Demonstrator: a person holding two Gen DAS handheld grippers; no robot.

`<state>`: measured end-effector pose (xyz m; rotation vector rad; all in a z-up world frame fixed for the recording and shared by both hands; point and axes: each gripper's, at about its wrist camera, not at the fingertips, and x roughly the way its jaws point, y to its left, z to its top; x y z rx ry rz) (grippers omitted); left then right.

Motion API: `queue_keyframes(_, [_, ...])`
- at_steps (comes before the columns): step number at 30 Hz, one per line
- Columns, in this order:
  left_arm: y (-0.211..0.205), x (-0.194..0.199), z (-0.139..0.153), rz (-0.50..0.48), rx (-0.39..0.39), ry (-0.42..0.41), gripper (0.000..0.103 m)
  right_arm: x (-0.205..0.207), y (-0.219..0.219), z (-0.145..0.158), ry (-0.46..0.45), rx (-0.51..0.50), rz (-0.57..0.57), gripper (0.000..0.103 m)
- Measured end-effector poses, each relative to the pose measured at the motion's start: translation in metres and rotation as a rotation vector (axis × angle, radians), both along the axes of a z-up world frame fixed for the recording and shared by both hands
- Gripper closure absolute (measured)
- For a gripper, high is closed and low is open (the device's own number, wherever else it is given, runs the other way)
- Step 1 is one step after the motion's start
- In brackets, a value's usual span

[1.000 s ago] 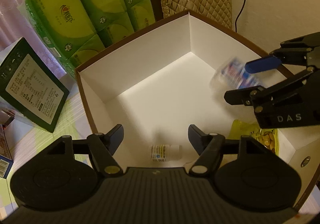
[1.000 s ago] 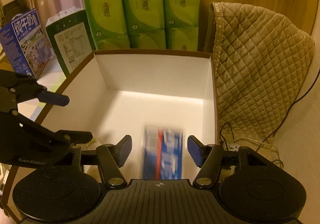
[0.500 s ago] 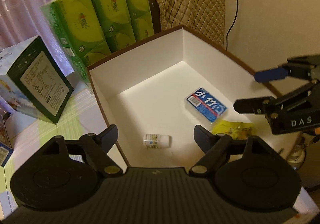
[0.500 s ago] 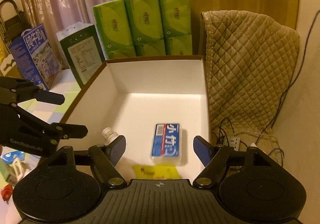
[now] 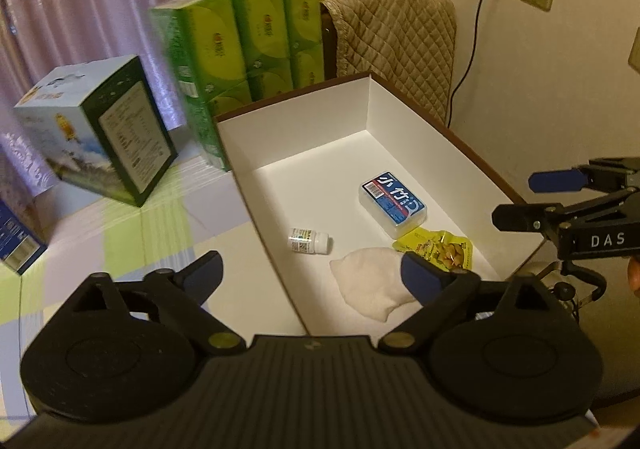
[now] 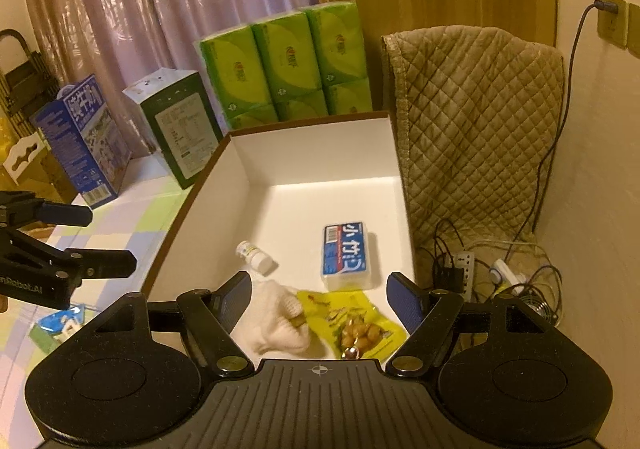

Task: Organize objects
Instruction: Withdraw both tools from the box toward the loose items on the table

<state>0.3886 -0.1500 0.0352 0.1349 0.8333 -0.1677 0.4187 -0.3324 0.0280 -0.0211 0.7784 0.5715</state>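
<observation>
A white box with a brown rim holds a blue-labelled plastic case, a small white pill bottle lying on its side, a yellow snack packet and a white cloth. My left gripper is open and empty above the box's near left edge. My right gripper is open and empty above the box's near end, over the cloth and packet. Each gripper shows in the other's view: the right one, the left one.
Green tissue packs stand behind the box. A dark green carton and a blue milk carton stand on the checked tablecloth. A quilted cover, cables and a power strip lie to the right.
The blue case dropped from my right gripper into the box and came to rest. Both grippers have since pulled up and back, bringing the cloth and the whole box into view.
</observation>
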Motion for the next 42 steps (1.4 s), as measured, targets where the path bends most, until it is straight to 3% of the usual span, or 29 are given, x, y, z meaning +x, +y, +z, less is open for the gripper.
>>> queue_keyframes(10, [0.013,-0.048,0.013,0.043,-0.033,-0.012,0.007,-0.038,0.004,0.013,-0.013,0.020,0.008,0.031])
queue_keyframes(25, [0.054,-0.124,0.014,0.134,-0.095,-0.005,0.006,-0.095,0.020,0.008,0.029,0.027,0.025,0.031])
queue_keyframes(42, [0.112,-0.189,-0.005,0.215,-0.127,0.071,0.006,-0.148,0.078,-0.023,0.159,0.033,0.134,0.031])
